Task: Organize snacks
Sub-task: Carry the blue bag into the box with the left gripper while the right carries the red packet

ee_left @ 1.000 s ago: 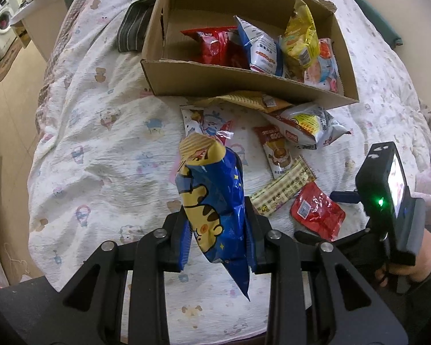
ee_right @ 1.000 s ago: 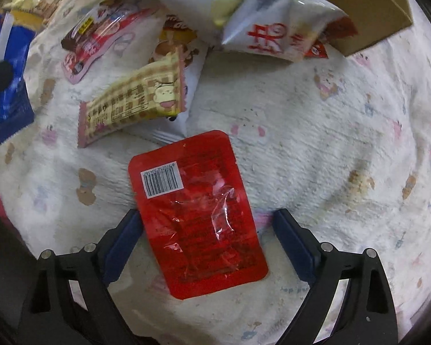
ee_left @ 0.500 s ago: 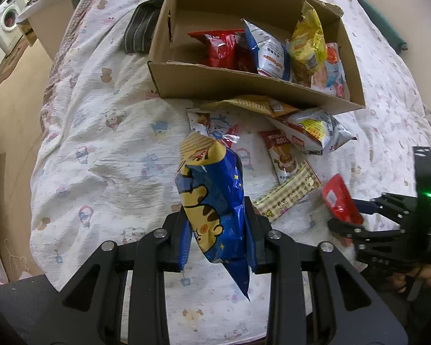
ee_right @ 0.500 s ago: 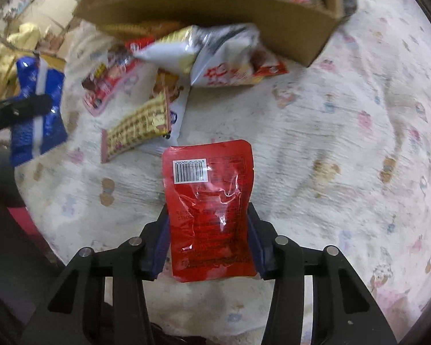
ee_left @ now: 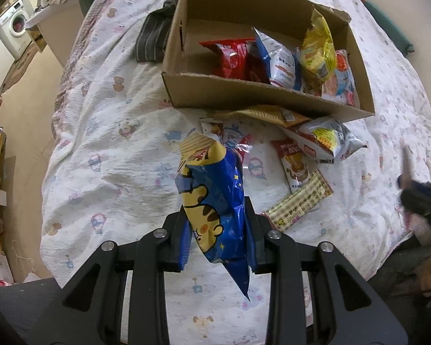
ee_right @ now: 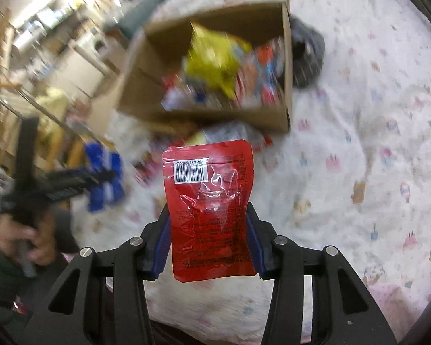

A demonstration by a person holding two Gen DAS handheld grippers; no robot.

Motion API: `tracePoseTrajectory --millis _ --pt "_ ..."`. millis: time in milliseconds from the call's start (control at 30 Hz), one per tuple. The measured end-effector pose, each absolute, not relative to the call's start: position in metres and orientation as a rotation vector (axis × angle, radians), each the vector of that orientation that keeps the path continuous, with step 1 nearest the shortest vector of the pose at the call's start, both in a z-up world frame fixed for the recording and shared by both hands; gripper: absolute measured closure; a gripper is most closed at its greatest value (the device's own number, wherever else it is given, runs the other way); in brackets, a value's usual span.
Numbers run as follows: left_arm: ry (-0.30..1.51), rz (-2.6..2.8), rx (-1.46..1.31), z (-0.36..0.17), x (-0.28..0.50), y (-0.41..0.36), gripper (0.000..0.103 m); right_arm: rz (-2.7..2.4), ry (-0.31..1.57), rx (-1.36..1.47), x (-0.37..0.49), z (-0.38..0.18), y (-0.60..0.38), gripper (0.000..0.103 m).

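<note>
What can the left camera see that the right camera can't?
Only the left wrist view shows the washing machine, the checked snack bar lying on the bed, and the tiger on the blue bag that the left tongs squeeze.

Only the right wrist view shows the red pouch with its barcode, pinched in the right tongs, and a hand gripping the other tool.

Both show the cardboard box of snacks and the patterned bedsheet.
</note>
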State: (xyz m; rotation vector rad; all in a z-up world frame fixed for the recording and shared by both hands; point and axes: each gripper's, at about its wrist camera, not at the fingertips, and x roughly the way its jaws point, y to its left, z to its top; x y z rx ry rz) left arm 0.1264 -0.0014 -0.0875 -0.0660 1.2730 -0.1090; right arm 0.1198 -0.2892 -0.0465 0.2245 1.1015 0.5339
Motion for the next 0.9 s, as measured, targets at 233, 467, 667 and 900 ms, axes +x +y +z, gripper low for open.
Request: tracePoseTrajectory --millis 233,467,667,900 --pt "1.198 -0.117 -0.014 -0.064 0.129 -0.01 0.076 0.506 0.999 0.281 0.127 -0.029 -0.292 0.055" --pt "1.14 -0.124 0.002 -0.032 0.151 -0.012 0.076 0.457 0.933 0.363 0.145 -0.021 -0.298 0.055" --pt "1.105 -0.128 -0.012 -0.013 0.172 -0.01 0.076 0.452 0.929 0.399 0.169 -0.016 -0.29 0.055" --pt "1.085 -0.139 0.022 -0.004 0.197 -0.016 0.076 0.444 0.93 0.401 0.197 -0.018 -0.273 0.055"
